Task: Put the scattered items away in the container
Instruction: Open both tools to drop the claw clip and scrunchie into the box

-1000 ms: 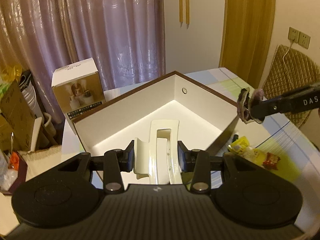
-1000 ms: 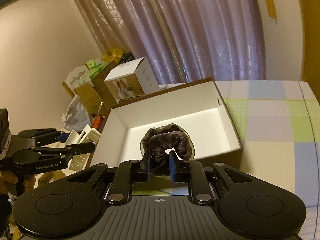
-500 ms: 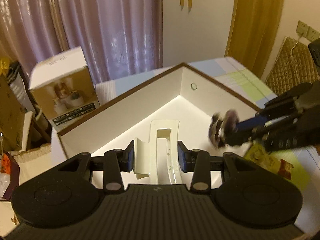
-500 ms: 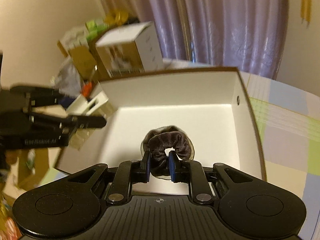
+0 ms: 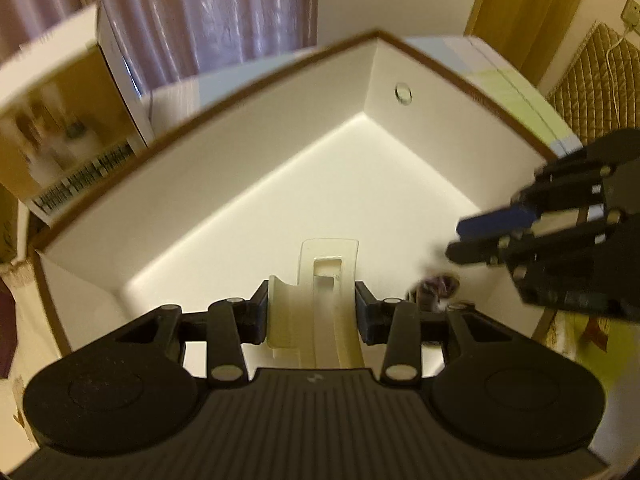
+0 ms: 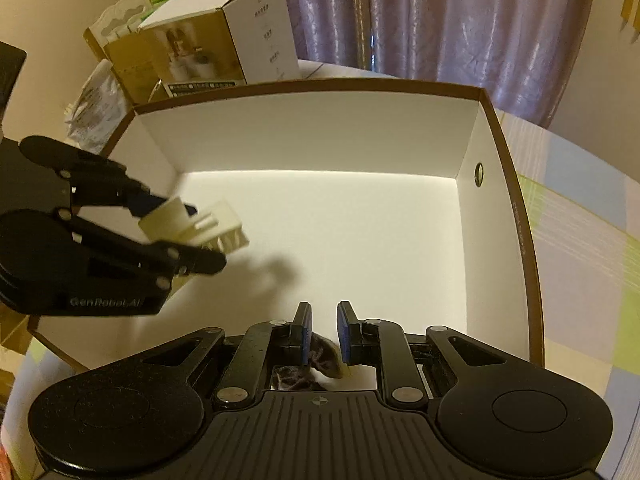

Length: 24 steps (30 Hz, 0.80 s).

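Note:
The container is a white box with a brown rim [image 5: 460,76] [image 6: 320,86]. My left gripper [image 5: 312,308] [image 6: 204,236] is shut on a cream plastic holder [image 5: 320,280] [image 6: 196,220] and hangs over the box's near left part. My right gripper [image 6: 323,320] [image 5: 460,240] is inside the box at its right side, its fingers apart with nothing between them. A dark velvet scrunchie [image 6: 316,360] [image 5: 436,284] lies just below those fingers on the box floor, blurred in the left wrist view.
A white and gold product carton [image 5: 60,140] [image 6: 208,48] stands behind the box. Yellow and red snack packets [image 5: 592,328] lie on the checked tablecloth [image 6: 580,220] right of the box. Purple curtains hang behind, with a quilted chair back [image 5: 600,72] at far right.
My right gripper carried the scrunchie down into the box and let it go. My left gripper moved forward over the box, still holding the cream holder.

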### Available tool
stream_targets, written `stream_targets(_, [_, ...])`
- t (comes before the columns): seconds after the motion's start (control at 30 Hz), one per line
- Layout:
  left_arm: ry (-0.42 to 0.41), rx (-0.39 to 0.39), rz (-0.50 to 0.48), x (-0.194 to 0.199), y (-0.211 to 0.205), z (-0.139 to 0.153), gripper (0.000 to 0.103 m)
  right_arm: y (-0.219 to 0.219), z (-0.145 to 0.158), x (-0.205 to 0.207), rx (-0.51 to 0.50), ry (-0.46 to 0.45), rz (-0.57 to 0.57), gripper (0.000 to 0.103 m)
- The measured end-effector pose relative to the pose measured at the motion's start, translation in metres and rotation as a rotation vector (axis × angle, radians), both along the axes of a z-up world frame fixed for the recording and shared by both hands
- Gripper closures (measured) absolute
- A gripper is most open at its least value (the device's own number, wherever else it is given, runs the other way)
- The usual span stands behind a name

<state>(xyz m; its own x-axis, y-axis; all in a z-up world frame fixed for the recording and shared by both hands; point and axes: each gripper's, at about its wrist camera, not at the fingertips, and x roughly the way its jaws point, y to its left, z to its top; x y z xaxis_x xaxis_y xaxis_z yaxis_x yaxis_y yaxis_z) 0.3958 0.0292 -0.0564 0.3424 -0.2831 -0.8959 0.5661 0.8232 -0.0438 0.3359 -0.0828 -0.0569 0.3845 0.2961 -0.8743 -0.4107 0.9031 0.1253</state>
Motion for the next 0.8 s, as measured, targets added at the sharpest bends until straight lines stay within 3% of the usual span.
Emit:
stream_targets(0.17, [0.041, 0.061, 0.015, -0.003, 0.001, -0.017, 0.065, -0.004, -0.005, -0.003, -0.005, 0.043, 0.012, 0.082])
stream_targets(0.27, [0.044, 0.095, 0.027, -0.005, 0.002, -0.021, 0.037, -0.001, -0.007, -0.001, -0.014, 0.079, 0.026, 0.081])
stream_targets(0.3, [0.044, 0.107, 0.033, -0.005, 0.003, -0.021, 0.021, -0.001, -0.008, -0.001, -0.023, 0.089, 0.032, 0.081])
stream_targets(0.33, [0.038, 0.118, 0.041, -0.005, 0.003, -0.022, 0.016, 0.0, -0.008, -0.002, -0.028, 0.099, 0.038, 0.062])
stream_targets(0.37, [0.032, 0.127, 0.044, -0.006, 0.004, -0.022, 0.016, -0.001, -0.008, -0.002, -0.032, 0.105, 0.041, 0.036])
stream_targets(0.4, [0.03, 0.135, 0.041, -0.008, 0.006, -0.022, 0.016, -0.002, -0.007, -0.004, -0.034, 0.097, 0.036, 0.0])
stream_targets(0.47, [0.032, 0.146, 0.043, -0.011, 0.009, -0.023, 0.014, -0.002, -0.002, -0.008, -0.022, 0.05, 0.052, 0.0])
stream_targets(0.8, [0.055, 0.175, 0.085, -0.019, 0.017, -0.017, 0.007, 0.004, 0.008, -0.006, -0.09, 0.102, 0.048, 0.0])
